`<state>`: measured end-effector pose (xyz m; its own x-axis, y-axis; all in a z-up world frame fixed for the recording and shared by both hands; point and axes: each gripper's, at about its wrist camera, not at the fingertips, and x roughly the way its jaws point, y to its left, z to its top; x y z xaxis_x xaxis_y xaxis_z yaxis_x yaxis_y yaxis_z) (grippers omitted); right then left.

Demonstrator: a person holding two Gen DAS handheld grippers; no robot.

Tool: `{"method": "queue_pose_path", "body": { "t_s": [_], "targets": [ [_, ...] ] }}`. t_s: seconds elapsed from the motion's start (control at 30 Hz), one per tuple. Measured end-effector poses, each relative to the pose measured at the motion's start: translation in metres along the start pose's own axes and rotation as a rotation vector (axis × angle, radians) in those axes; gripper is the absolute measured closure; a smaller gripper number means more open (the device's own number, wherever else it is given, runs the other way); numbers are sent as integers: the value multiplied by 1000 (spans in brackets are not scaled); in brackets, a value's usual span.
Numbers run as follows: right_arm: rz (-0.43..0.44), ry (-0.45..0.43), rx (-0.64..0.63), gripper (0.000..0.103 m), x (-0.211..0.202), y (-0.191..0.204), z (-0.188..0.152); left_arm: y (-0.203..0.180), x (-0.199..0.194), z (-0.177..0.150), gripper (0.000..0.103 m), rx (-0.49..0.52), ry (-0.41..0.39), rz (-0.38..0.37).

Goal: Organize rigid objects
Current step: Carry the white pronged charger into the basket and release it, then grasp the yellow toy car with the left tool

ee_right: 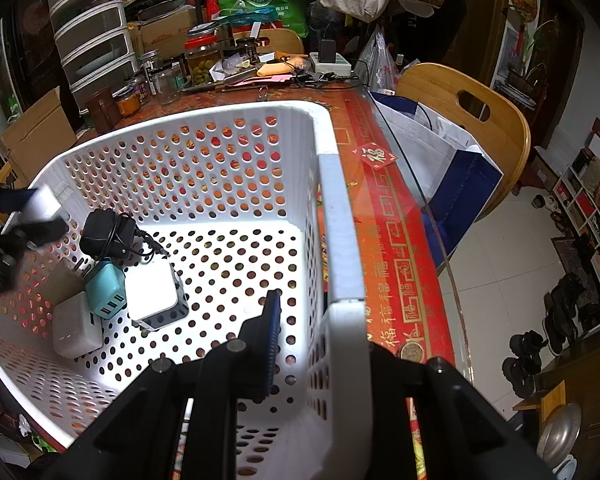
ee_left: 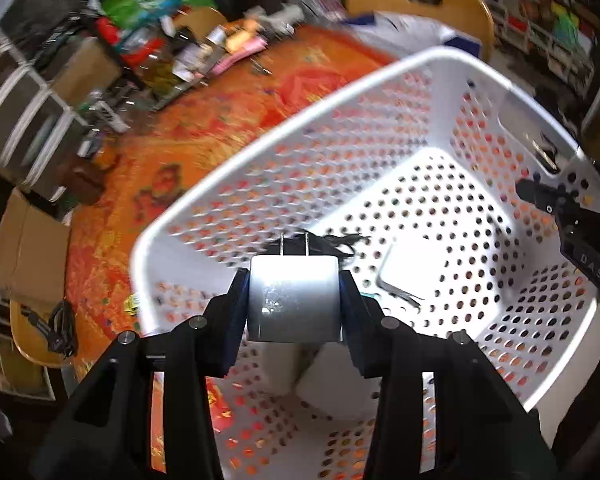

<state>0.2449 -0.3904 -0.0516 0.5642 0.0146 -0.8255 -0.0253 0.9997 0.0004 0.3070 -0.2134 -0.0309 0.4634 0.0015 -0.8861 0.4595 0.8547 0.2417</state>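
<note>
On red tablecloth (ee_right: 384, 280), white basket (ee_right: 336, 216)

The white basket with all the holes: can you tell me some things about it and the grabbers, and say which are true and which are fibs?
1. The left gripper holds a white plug charger. True.
2. The basket is empty. False: several chargers lie inside, among them a black adapter and a teal charger.
3. The right gripper pinches the basket's wall. True.
4. The basket stands on the floor. False: it stands on a table with a red cloth.
5. The held charger's prongs point away from the left gripper. True.
</note>
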Motion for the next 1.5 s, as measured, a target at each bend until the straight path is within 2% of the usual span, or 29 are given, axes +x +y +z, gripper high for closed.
{"method": "queue_pose_path", "body": {
  "t_s": [0.17,0.43,0.53,0.77,0.83,0.87,0.93,1.0,1.17,1.27,1.3,1.37,1.43,1.5],
  "targets": [
    [1,-1,1,84,0,0,0,-19,22,16,63,52,71,4],
    [1,-1,-1,84,1,2,0,-24,57,31,63,49,166,-8],
    [1,-2,-1,84,1,2,0,-29,62,32,63,69,172,1],
    [0,-1,0,84,1,2,0,-33,70,35,62,83,183,-34],
    [0,0,1,84,1,4,0,-32,68,35,55,83,176,-45],
    [0,0,0,84,1,4,0,-32,65,35,48,79,167,-54],
    [0,0,1,84,1,5,0,-23,51,35,38,56,115,-61],
    [0,2,1,84,1,6,0,-7,29,33,22,30,32,-39],
    [2,3,2,84,2,7,-1,50,-27,5,13,-43,-144,-18],
    [1,6,2,84,2,5,-1,111,-53,-28,0,-164,-247,39],
    [1,6,2,84,1,5,-1,129,-54,-37,0,-198,-264,57],
    [3,5,3,84,1,4,-1,173,-41,-59,0,-288,-252,109],
    [3,6,2,84,1,3,-1,212,-16,-76,0,-364,-197,109],
    [2,8,-1,84,1,3,-1,252,26,-95,0,-466,-118,91]
  ]
}}
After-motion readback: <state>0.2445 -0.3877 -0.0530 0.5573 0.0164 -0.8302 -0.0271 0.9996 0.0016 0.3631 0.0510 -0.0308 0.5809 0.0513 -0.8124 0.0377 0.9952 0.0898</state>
